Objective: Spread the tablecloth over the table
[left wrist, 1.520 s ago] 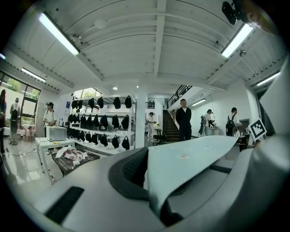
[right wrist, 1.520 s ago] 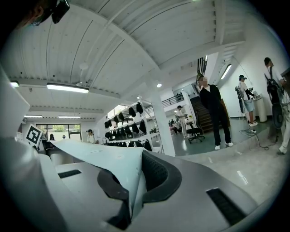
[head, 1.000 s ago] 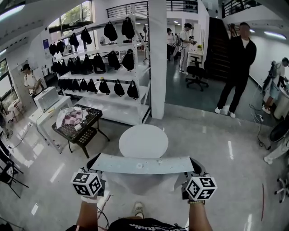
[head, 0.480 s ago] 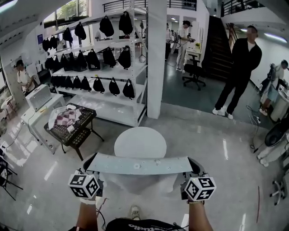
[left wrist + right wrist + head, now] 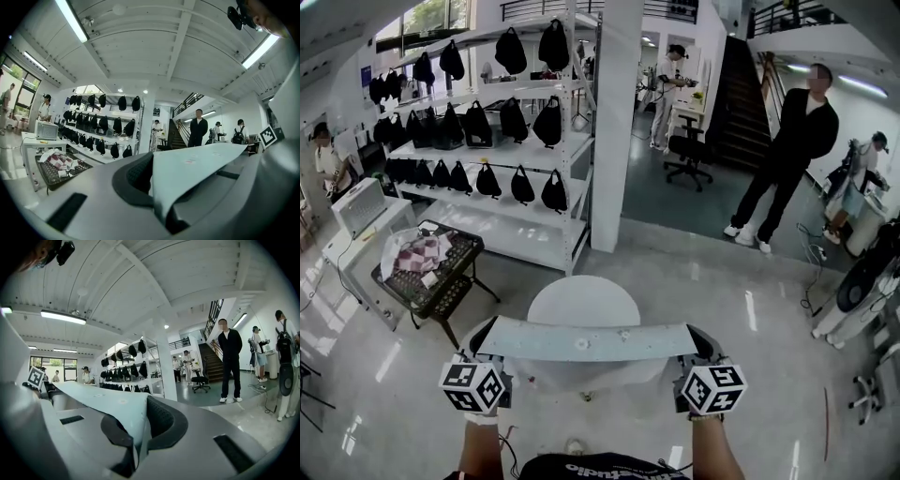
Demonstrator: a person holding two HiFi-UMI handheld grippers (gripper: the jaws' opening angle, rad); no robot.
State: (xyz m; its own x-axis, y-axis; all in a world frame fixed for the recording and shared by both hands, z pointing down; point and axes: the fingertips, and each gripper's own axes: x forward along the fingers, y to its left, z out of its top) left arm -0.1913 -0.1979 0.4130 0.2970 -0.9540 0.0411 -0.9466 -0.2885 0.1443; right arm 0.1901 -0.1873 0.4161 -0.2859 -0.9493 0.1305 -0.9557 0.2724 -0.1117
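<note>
A pale blue-grey tablecloth (image 5: 591, 339) is stretched taut as a flat band between my two grippers, held level in front of me. My left gripper (image 5: 484, 339) is shut on the cloth's left end, and my right gripper (image 5: 697, 341) is shut on its right end. The round white table (image 5: 582, 298) stands on the floor just beyond the band, its near edge hidden under the cloth. In the left gripper view the cloth (image 5: 197, 161) runs out of the left gripper (image 5: 158, 199) to the right. In the right gripper view the cloth (image 5: 105, 404) leaves the right gripper (image 5: 136, 439) to the left.
A black wire cart (image 5: 429, 272) with a checked cloth stands left of the table. Behind it are white shelves (image 5: 502, 187) hung with black bags and a white pillar (image 5: 614, 122). A person in black (image 5: 789, 155) stands far right, near an office chair (image 5: 686, 150).
I have walked forward with the cloth still stretched between both grippers. The table, cart and shelves have come nearer, and the table now sits partly under the cloth's far edge.
</note>
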